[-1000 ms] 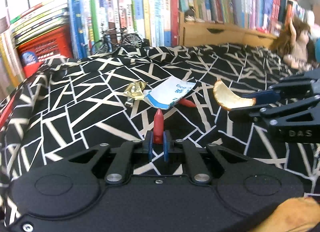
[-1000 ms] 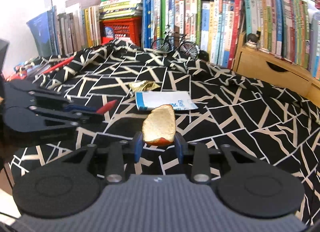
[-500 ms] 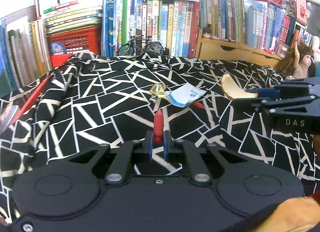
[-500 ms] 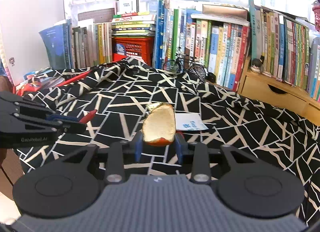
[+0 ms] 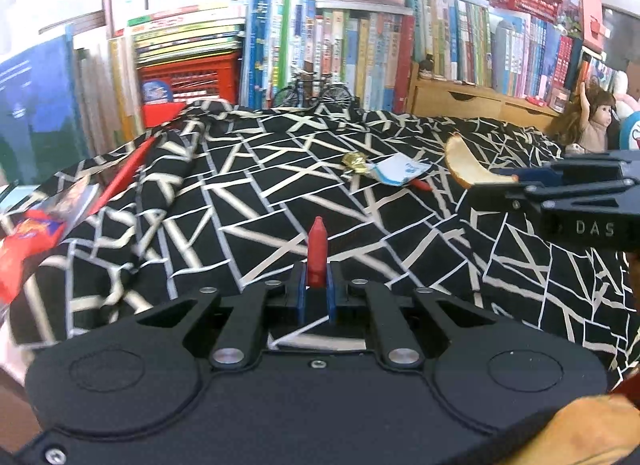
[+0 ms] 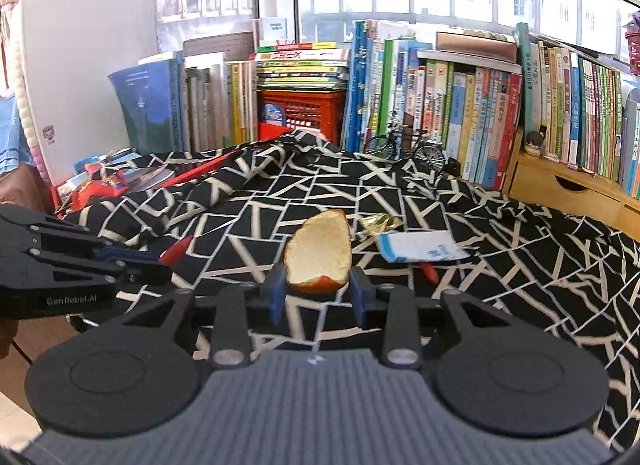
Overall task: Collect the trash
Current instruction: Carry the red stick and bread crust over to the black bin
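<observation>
My left gripper is shut on a small red pointed piece of trash, which sticks up between its blue pads. My right gripper is shut on a curved orange peel; the same peel and the right gripper show at the right edge of the left wrist view. On the black-and-white cloth farther back lie a gold foil wrapper, a white and blue packet and another red piece. Both grippers are held above the cloth's near side.
Rows of books, a red crate and a toy bicycle line the back. A wooden drawer unit stands at the right. A doll sits at far right. Red snack bags lie at the cloth's left edge.
Both grippers have pulled back and risen from the cloth, each keeping its piece. The packet and foil wrapper now look farther away.
</observation>
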Available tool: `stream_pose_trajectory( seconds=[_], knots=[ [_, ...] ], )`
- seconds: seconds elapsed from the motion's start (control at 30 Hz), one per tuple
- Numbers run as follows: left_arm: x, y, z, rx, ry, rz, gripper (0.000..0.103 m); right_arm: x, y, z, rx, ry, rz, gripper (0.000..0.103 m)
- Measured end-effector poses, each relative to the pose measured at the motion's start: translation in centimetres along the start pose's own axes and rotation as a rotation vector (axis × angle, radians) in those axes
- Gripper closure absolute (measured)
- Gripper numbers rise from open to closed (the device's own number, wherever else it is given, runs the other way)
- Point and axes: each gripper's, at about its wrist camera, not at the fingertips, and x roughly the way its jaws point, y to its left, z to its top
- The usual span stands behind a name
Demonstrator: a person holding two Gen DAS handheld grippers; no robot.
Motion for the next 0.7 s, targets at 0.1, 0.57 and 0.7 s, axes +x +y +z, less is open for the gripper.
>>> stream_pose_trajectory(
  seconds=[0.1, 0.57, 0.7],
  knots=[
    [-1.9, 1.3, -1.0, -0.007, -0.014, 0.002, 0.093, -0.8, 1.8, -0.3, 0.012, 0.001, 0.018, 0.065],
    [-8.1, 5.9, -6.5, -0.031, -0.003, 0.045, 0.093, -3.6, 7.2, -1.5, 0.017, 0.003, 0.014, 0.065],
    [-9.2, 7.0, -8.1, -0.033, 0.011, 0.052, 0.093, -4.0, 8.5, -1.9, 0.013, 0.005, 0.012, 0.065]
  ],
)
